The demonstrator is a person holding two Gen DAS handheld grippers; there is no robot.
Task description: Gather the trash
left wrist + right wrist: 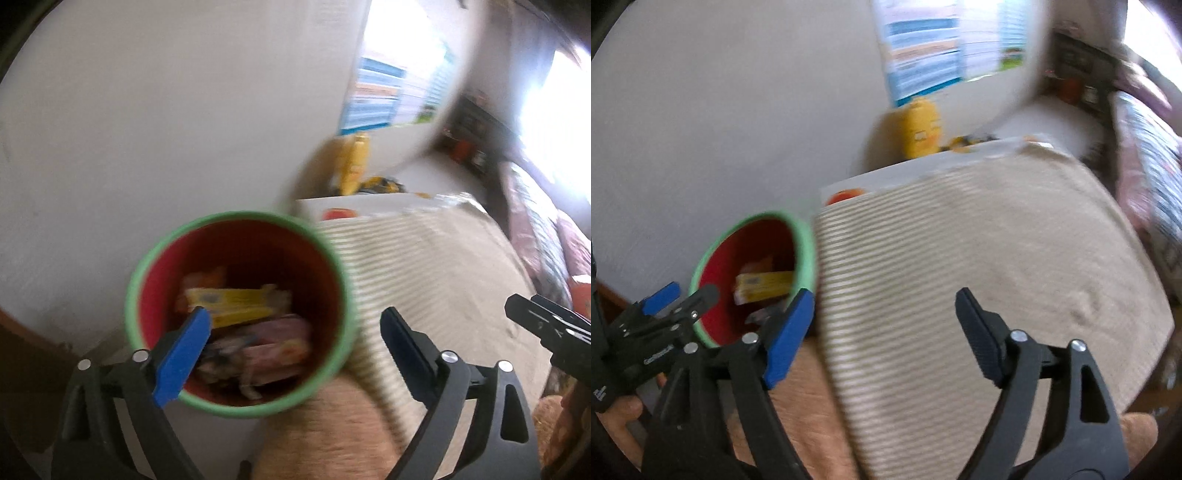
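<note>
A red bin with a green rim (240, 216) stands by the white wall. It holds a yellow box (236, 304) and a pink wrapper (269, 343). My left gripper (295, 317) hovers over the bin's right side, open with nothing between its blue fingers. In the right wrist view the bin's rim (809, 243) is lower left, with the yellow box (764, 286) inside. My right gripper (886, 295) is open and empty over a striped beige cloth (960, 258), right of the bin. The left gripper (665, 299) shows at that view's left edge. Both views are blurred.
A person's bare limb (325, 424) lies under the grippers, and a hand (620, 413) holds the left tool. A white box (905, 170), a yellow toy (921, 127) and a poster (923, 55) are behind. Patterned bedding (1145, 155) lies at the right.
</note>
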